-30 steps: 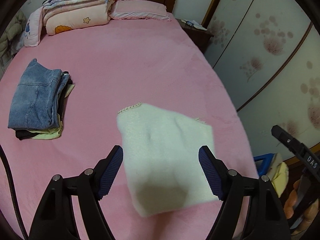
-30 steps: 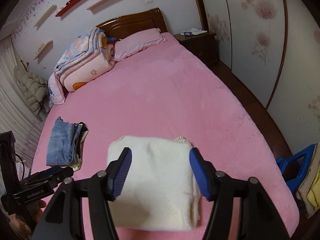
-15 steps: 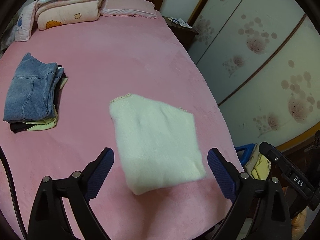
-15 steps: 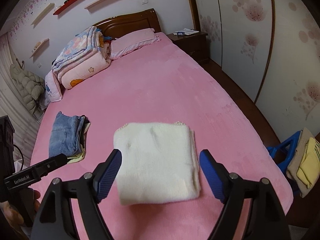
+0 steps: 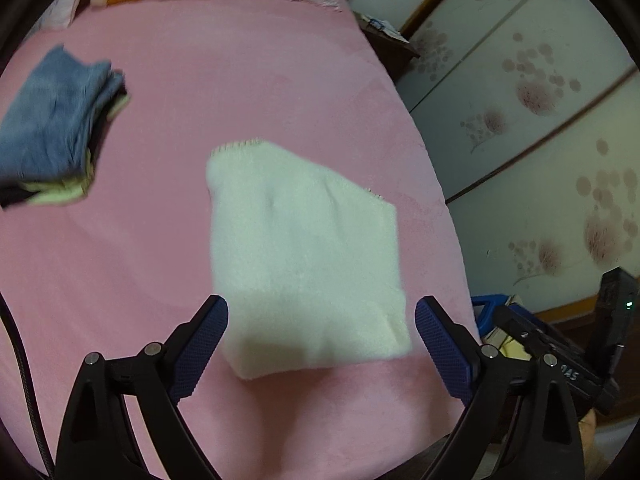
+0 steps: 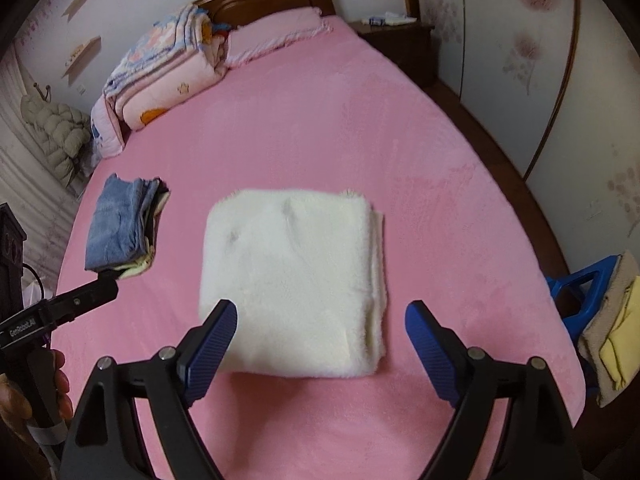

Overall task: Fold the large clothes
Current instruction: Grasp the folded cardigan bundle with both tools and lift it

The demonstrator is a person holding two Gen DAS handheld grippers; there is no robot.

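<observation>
A white fleece garment (image 5: 304, 256) lies folded into a thick square on the pink bed; it also shows in the right wrist view (image 6: 292, 280). My left gripper (image 5: 322, 344) is open and empty, held above the garment's near edge. My right gripper (image 6: 320, 340) is open and empty, also above the near edge, clear of the cloth. The left gripper's body (image 6: 60, 308) shows at the left in the right wrist view.
A stack of folded clothes with jeans on top (image 6: 120, 224) sits left of the garment, also in the left wrist view (image 5: 52, 132). Folded quilts (image 6: 164, 76) and a pillow (image 6: 276, 32) lie at the headboard. A blue stool with clothes (image 6: 608, 312) stands right of the bed.
Both grippers have opened wider and pulled back from the folded white garment, which stays on the bed. The left view has swung slightly.
</observation>
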